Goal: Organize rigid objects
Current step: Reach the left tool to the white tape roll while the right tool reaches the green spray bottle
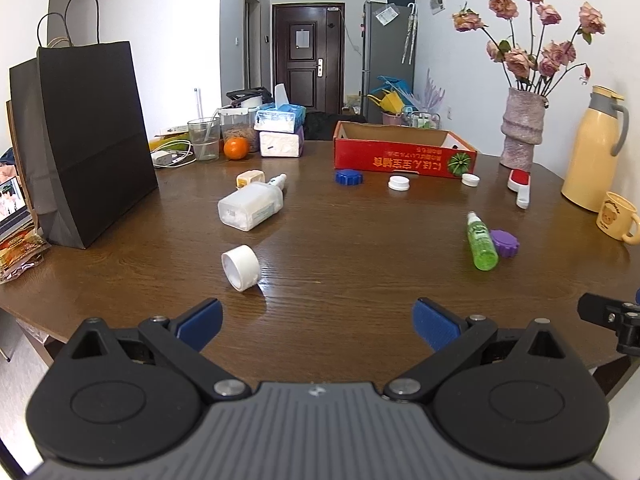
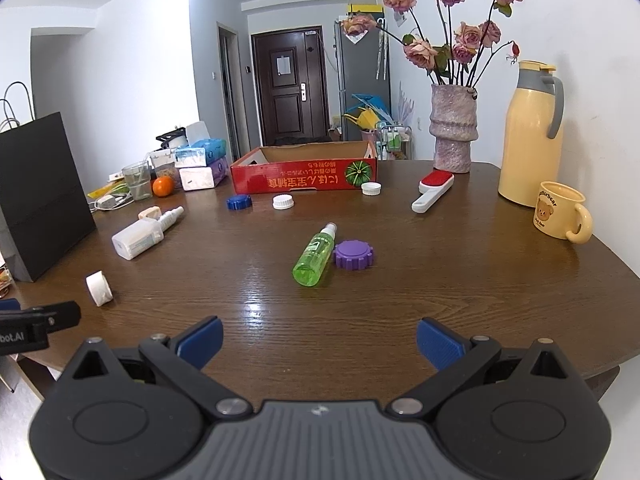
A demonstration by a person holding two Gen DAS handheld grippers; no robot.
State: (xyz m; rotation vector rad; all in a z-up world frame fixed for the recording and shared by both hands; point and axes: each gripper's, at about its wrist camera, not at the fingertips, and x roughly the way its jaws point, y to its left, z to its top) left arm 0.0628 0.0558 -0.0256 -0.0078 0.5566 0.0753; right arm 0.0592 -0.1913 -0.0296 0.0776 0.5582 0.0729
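Both tools are held low over the near edge of the wooden table (image 1: pixel 360 240), fingers spread wide and nothing between them: the left gripper (image 1: pixel 318 322) and the right gripper (image 2: pixel 320 342) seem poised for a first pick. The loose items are scattered across the middle, presumably to be gathered into the red cardboard box (image 2: pixel 304 178) at the far side (its open top faces up). The white cap (image 1: pixel 240 267) lies nearest the left tool, with the white bottle (image 1: pixel 251 206) on its side beyond it. The green spray bottle (image 2: pixel 315 256) lies touching the purple lid (image 2: pixel 353 254), straight ahead of the right tool. The box's interior is shown only partly in either view.
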